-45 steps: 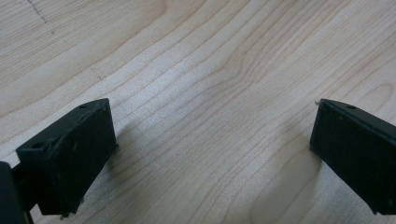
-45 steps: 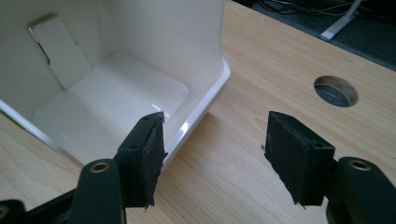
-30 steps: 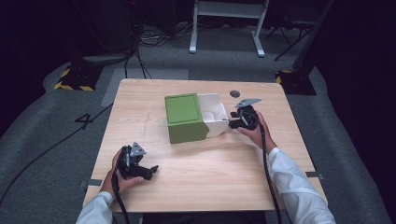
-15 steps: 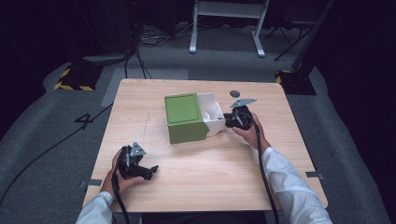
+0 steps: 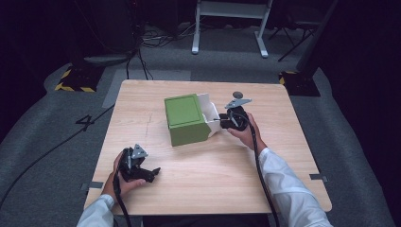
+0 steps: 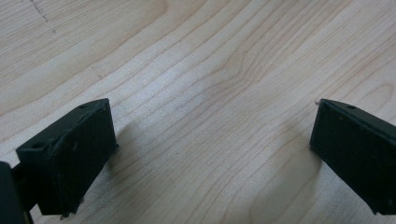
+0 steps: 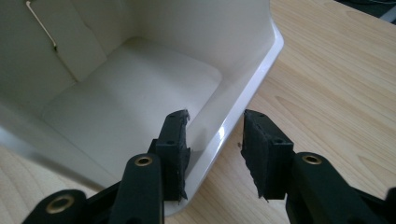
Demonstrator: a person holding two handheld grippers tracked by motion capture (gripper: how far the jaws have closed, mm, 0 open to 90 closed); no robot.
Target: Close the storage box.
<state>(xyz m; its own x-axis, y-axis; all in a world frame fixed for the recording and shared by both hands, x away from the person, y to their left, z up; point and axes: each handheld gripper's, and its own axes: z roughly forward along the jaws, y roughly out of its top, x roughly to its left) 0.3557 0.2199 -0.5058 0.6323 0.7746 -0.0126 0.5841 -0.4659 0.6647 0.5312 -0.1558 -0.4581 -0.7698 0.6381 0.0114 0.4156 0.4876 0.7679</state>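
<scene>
Green box lies tipped mid-table, its white flap straddled but ungripped by the right gripper, left gripper wide open, well away: folding barely begun.

The setting appears to be a lab or recording studio, though the dark surroundings limit certainty. A square light-wood table stands alone on grey carpet. Black cables run across the floor. Yellow-and-black hazard tape marks a dark base. A white metal stand stands behind. Grey tape strips mark the table edge.
</scene>
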